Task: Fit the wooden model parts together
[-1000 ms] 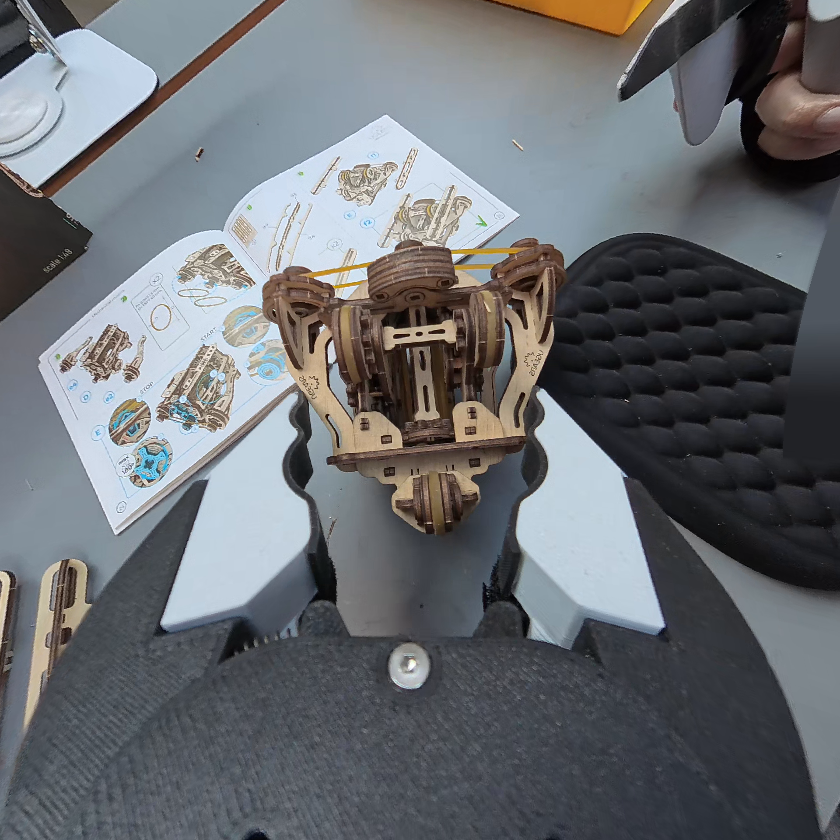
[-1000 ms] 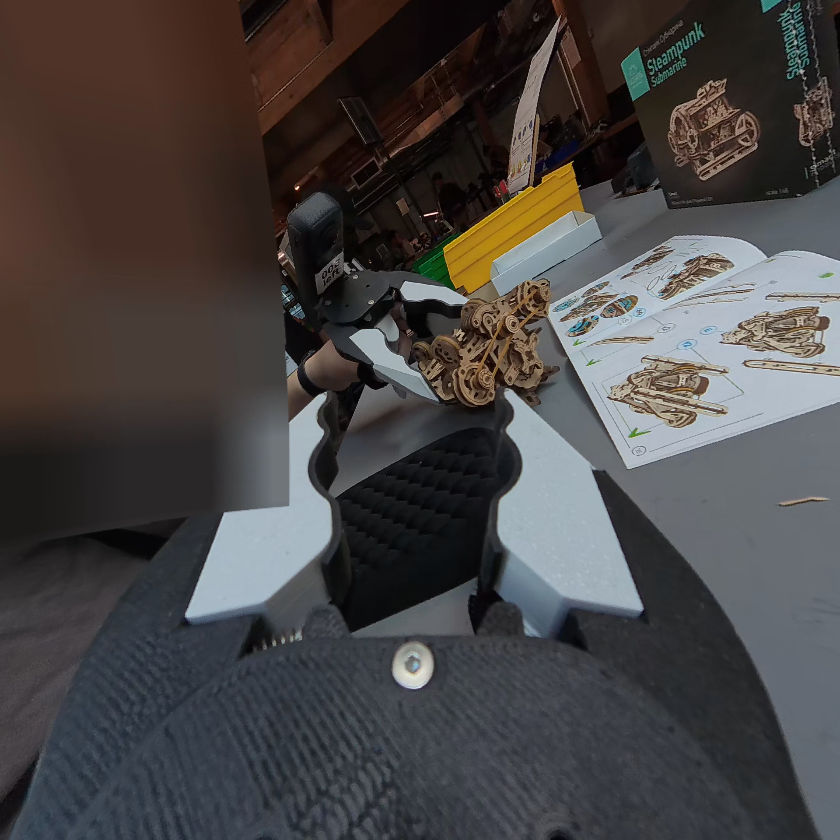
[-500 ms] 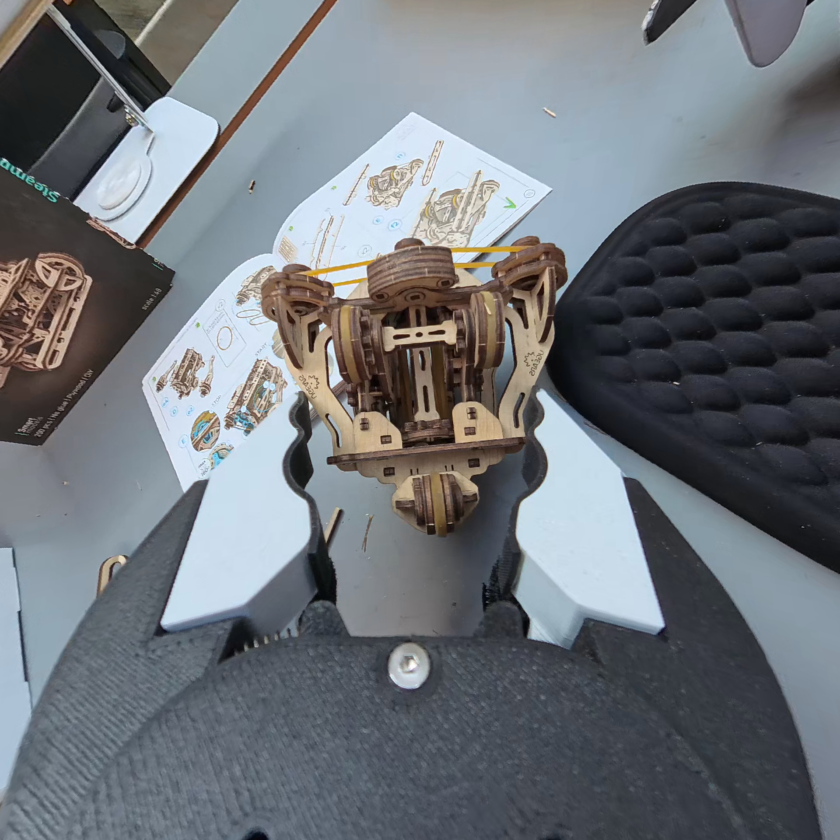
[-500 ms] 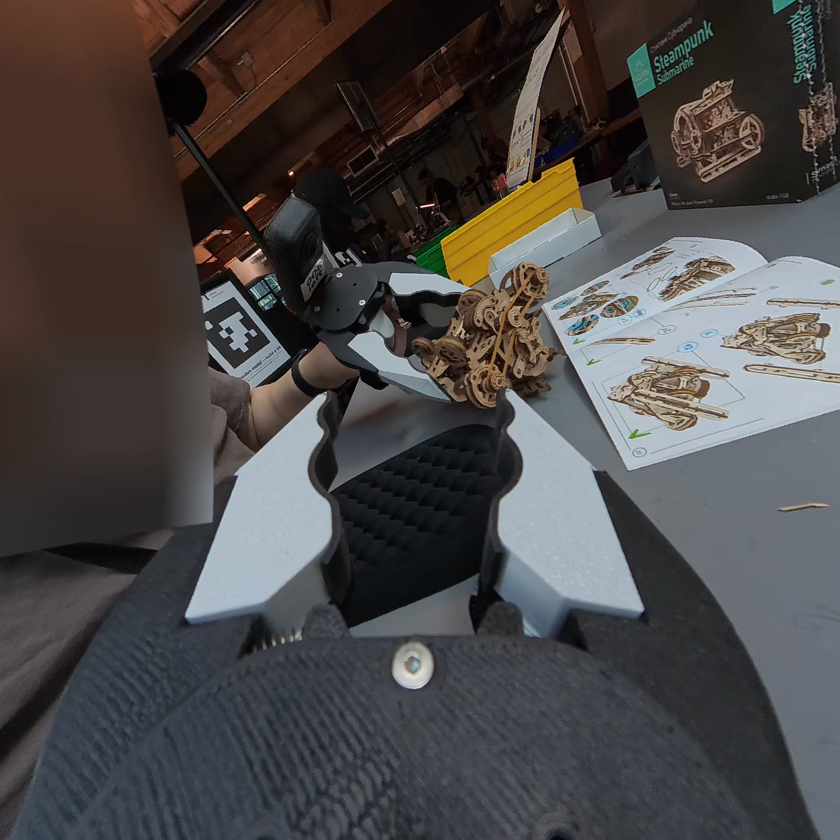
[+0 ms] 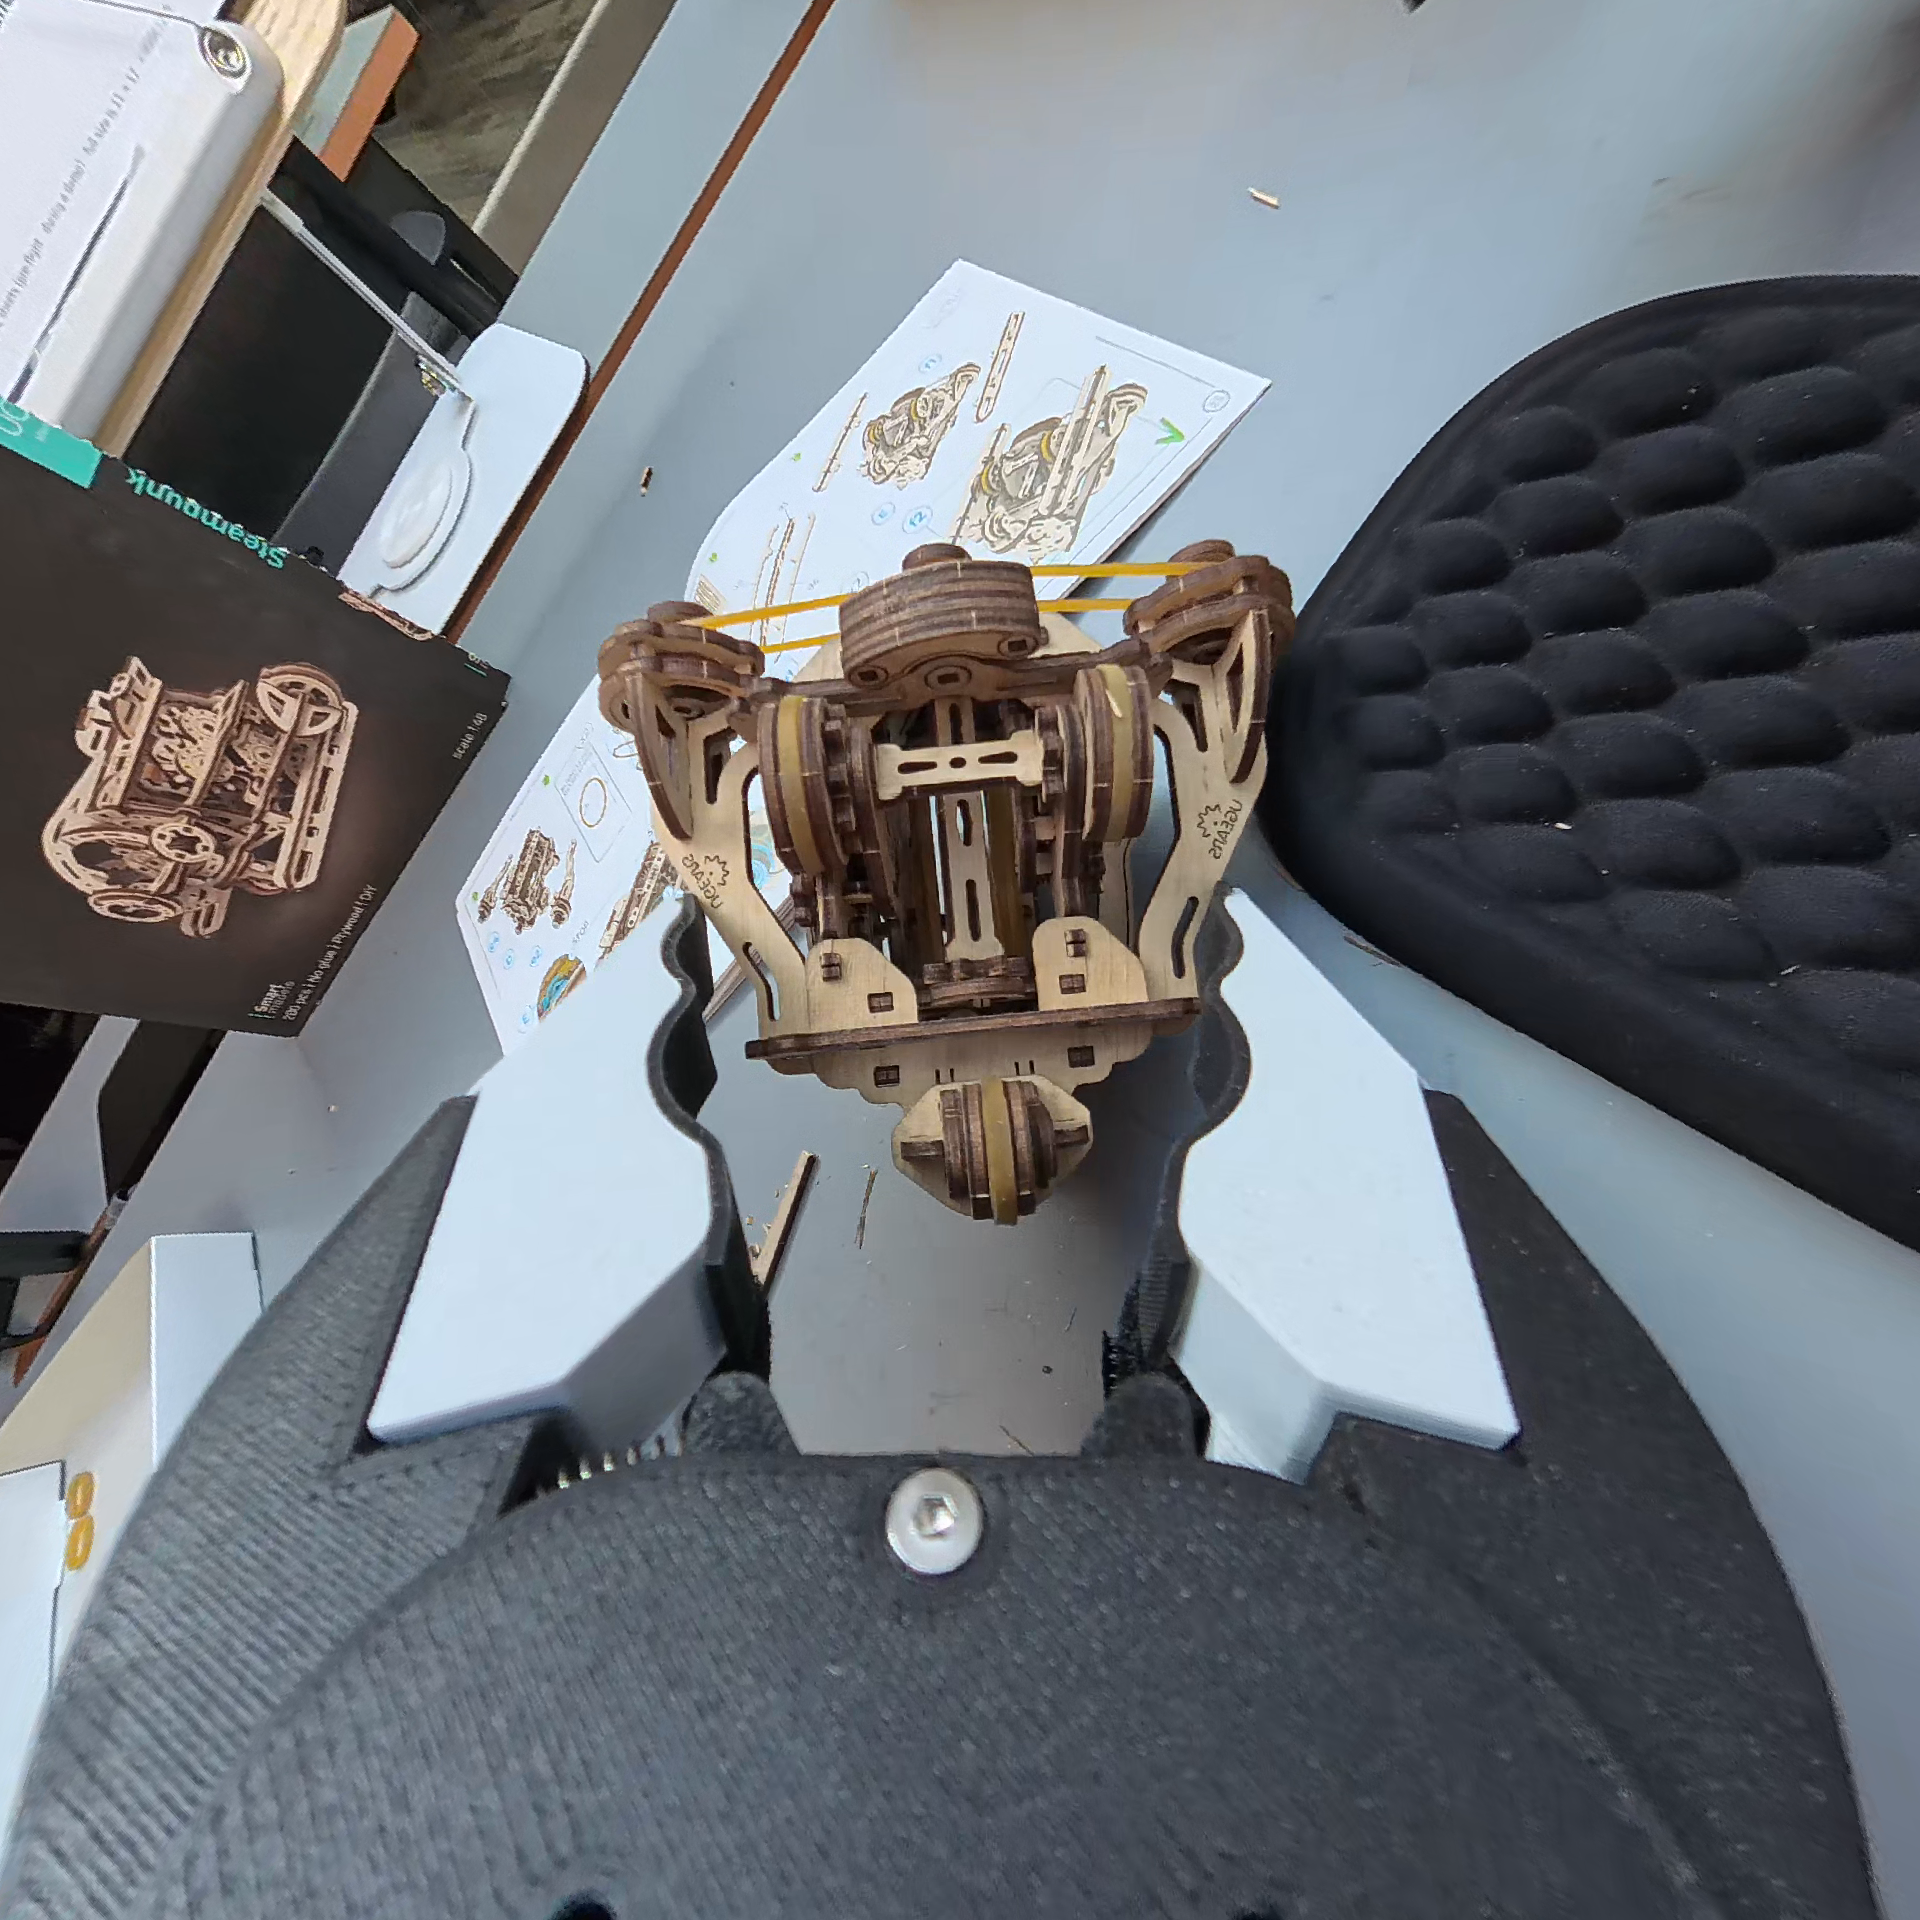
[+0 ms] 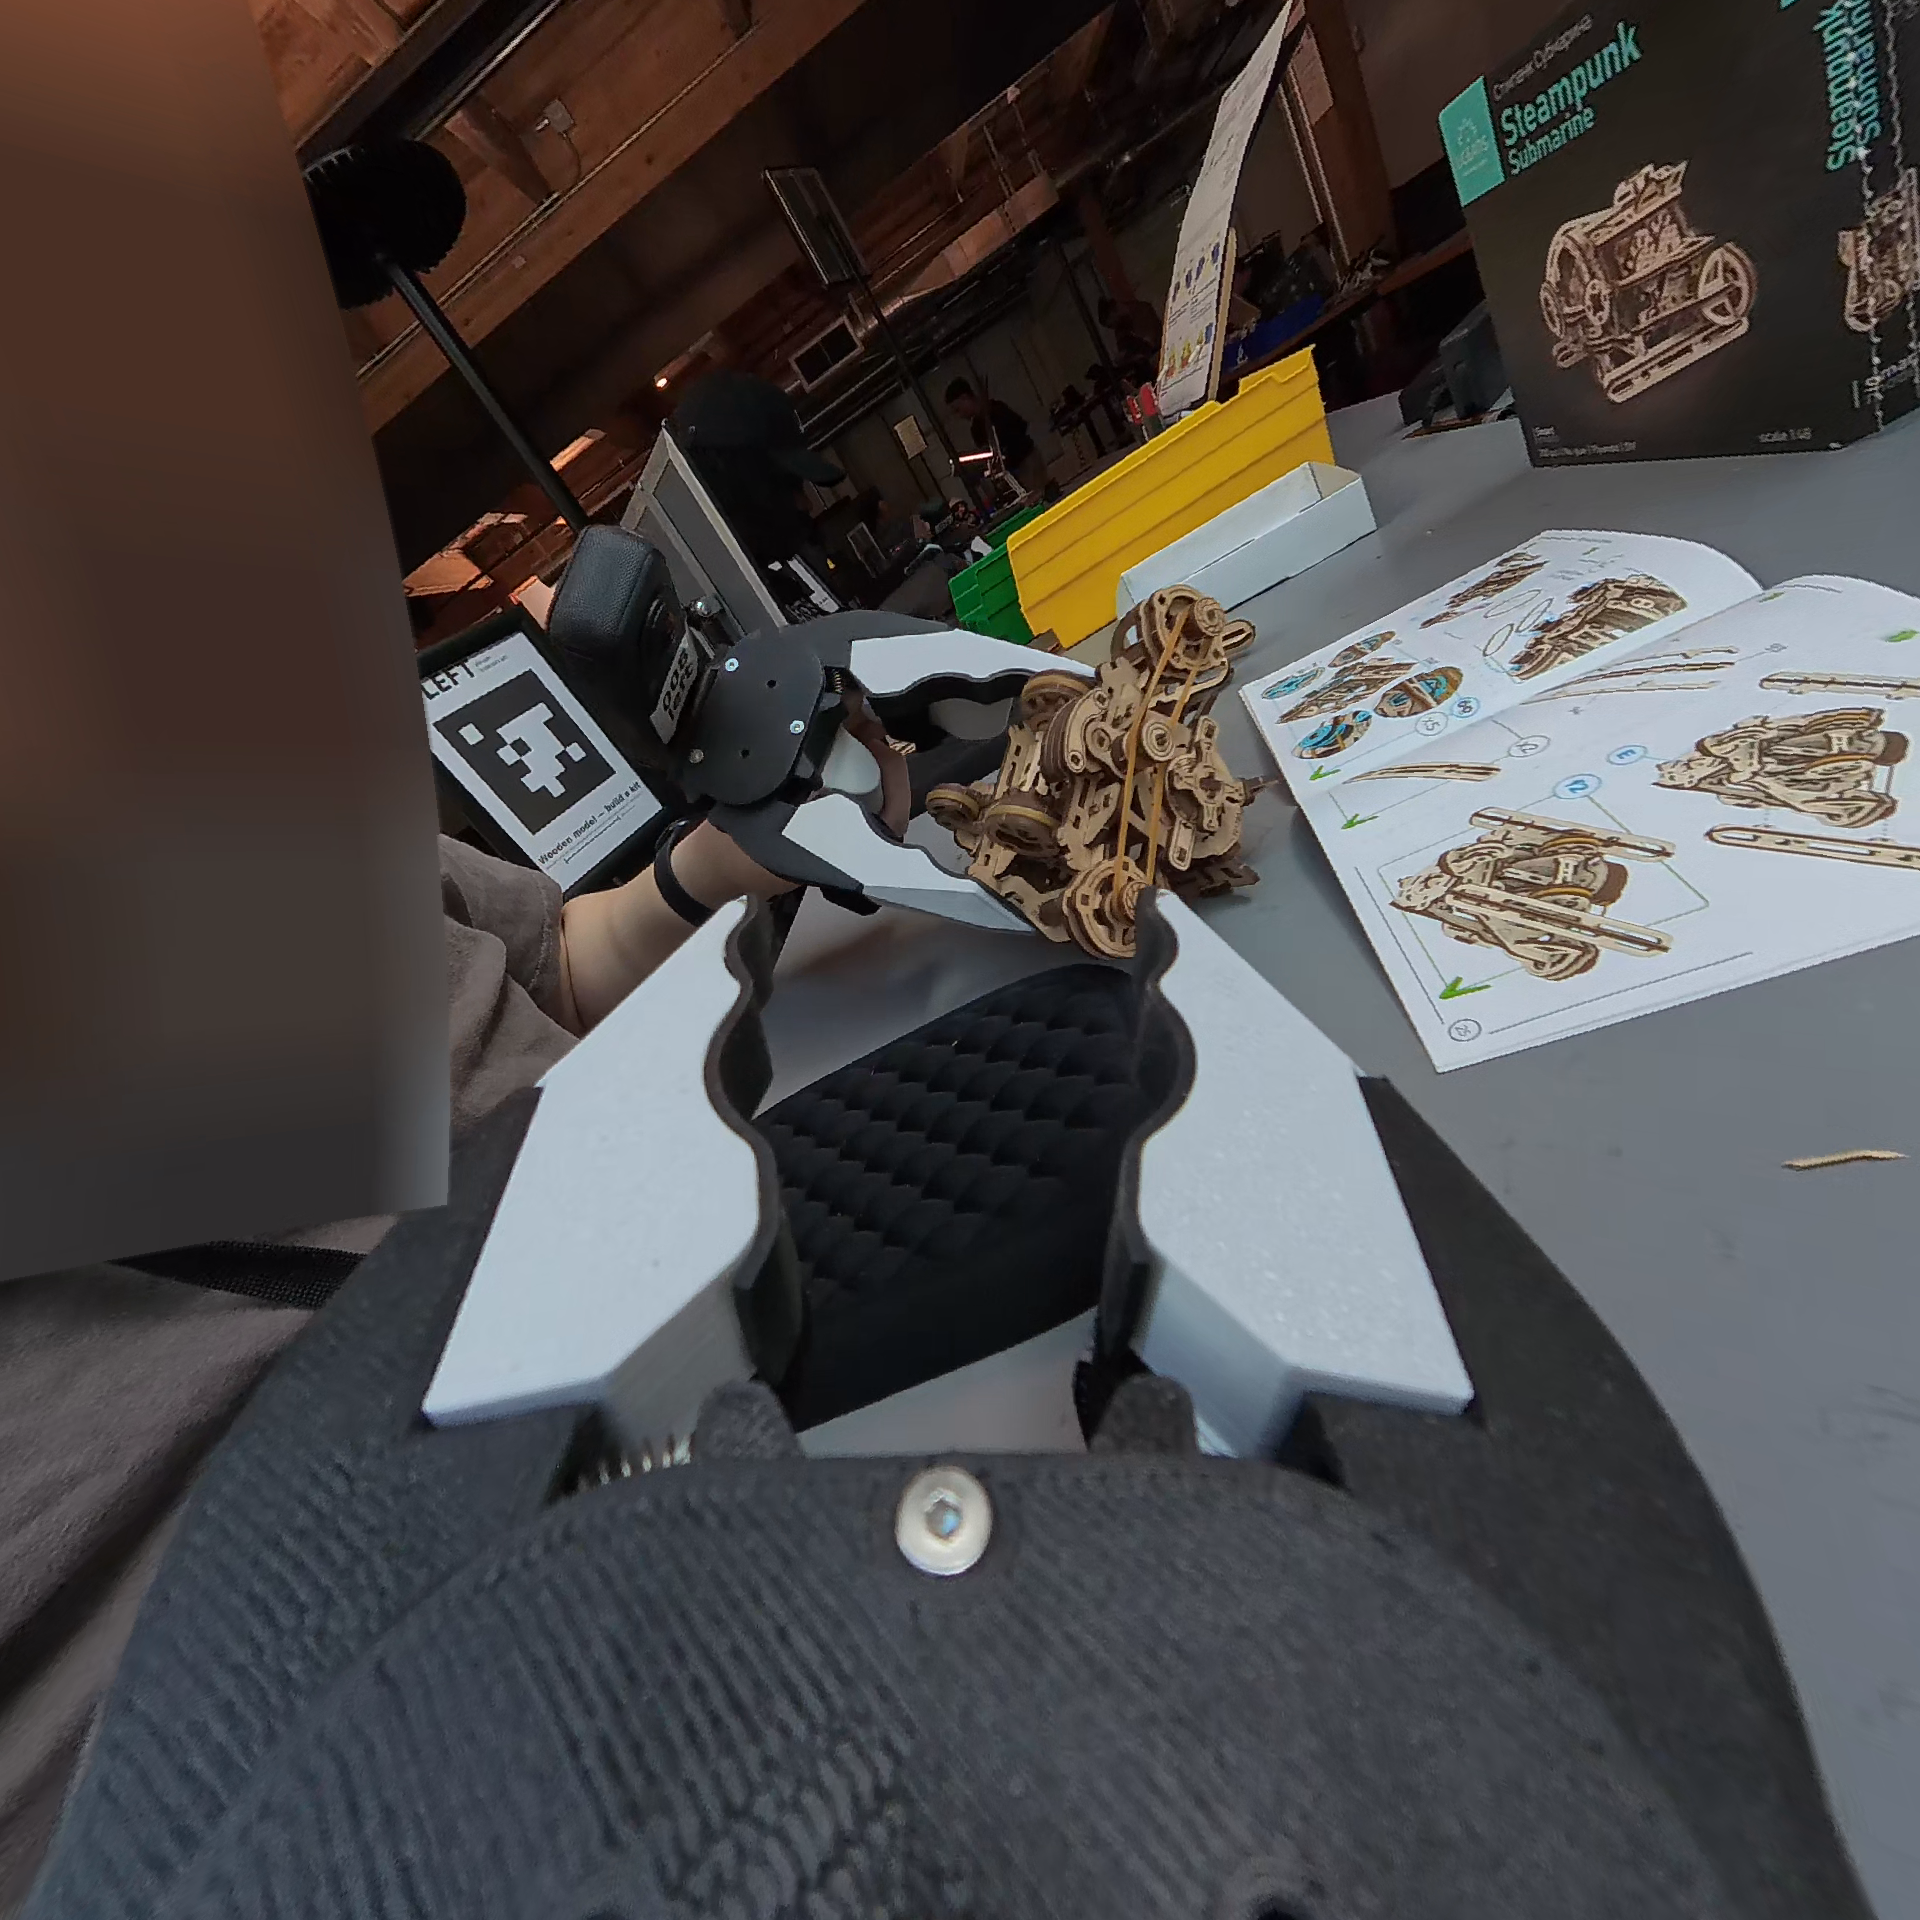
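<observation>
A part-built wooden model (image 5: 945, 831) with gears and a yellow rubber band is clamped between the fingers of my left gripper (image 5: 951, 925), held above the grey table (image 5: 1143, 156). In the right wrist view the same model (image 6: 1112, 769) is tilted in the left gripper (image 6: 1023, 795), low over the table. My right gripper (image 6: 951, 925) is open and empty, a little short of the model, over a black cushion (image 6: 935, 1122). A thin wooden strip (image 5: 779, 1216) lies on the table below the model.
An open instruction booklet (image 5: 987, 436) lies beyond the model, also in the right wrist view (image 6: 1610, 779). The black kit box (image 5: 208, 748) stands at the left. The black cushion (image 5: 1621, 675) fills the right. A yellow bin (image 6: 1174, 499) and white tray (image 6: 1247, 540) sit behind. The grippers' ends are close to 15 cm from one another.
My left gripper has swung left with the model, bringing the kit box into its view. The model has turned more upright in the right wrist view. The right gripper has left the left wrist view.
</observation>
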### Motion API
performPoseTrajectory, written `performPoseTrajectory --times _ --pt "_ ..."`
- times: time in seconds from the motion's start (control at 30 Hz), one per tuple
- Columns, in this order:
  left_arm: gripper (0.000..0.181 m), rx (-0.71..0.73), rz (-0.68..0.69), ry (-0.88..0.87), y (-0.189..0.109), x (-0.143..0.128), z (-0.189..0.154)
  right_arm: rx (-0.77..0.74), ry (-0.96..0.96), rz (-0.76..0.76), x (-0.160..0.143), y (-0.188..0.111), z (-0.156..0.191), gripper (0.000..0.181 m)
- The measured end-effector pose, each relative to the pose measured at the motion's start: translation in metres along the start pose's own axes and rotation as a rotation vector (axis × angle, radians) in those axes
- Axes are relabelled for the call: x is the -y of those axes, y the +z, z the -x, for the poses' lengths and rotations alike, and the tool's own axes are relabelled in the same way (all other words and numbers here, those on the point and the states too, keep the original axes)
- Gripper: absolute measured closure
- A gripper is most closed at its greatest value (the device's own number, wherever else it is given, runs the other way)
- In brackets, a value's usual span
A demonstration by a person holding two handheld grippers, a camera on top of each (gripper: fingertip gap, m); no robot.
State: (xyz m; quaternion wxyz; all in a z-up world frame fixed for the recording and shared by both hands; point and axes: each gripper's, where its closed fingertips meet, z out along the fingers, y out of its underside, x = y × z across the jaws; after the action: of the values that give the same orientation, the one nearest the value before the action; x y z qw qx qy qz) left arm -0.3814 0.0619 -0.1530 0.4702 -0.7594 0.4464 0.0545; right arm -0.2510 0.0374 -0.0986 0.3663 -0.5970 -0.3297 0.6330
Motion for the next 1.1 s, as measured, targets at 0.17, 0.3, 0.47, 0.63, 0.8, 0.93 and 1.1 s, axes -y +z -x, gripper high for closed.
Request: performPoseTrajectory --times 0.17,0.3,0.47,0.63,0.8,0.93,1.1 --pt "0.088 0.023 -0.001 0.032 0.000 0.000 -0.001 -0.054 -0.142 0.032 -0.003 0.004 0.003 0.124" --pt "0.088 0.035 -0.005 0.040 -0.001 0.000 -0.001 -0.183 -0.440 0.080 -0.004 0.016 0.005 0.150" --pt "0.088 0.073 -0.009 0.076 -0.003 -0.001 -0.003 -0.250 -0.579 0.187 -0.008 0.049 0.005 0.154" --pt "0.088 0.125 -0.019 0.111 -0.004 -0.002 -0.001 -0.265 -0.615 0.243 -0.013 0.077 -0.010 0.155" --pt "0.088 0.183 -0.014 0.162 0.000 -0.005 0.004 -0.272 -0.660 0.248 -0.013 0.084 -0.017 0.155" --pt "0.088 0.184 -0.004 0.188 0.001 -0.005 0.005 -0.333 -0.681 0.212 -0.005 0.069 -0.022 0.154" --pt "0.088 0.171 0.013 0.215 0.003 -0.004 0.006 -0.486 -0.731 0.155 0.021 0.027 -0.036 0.154"
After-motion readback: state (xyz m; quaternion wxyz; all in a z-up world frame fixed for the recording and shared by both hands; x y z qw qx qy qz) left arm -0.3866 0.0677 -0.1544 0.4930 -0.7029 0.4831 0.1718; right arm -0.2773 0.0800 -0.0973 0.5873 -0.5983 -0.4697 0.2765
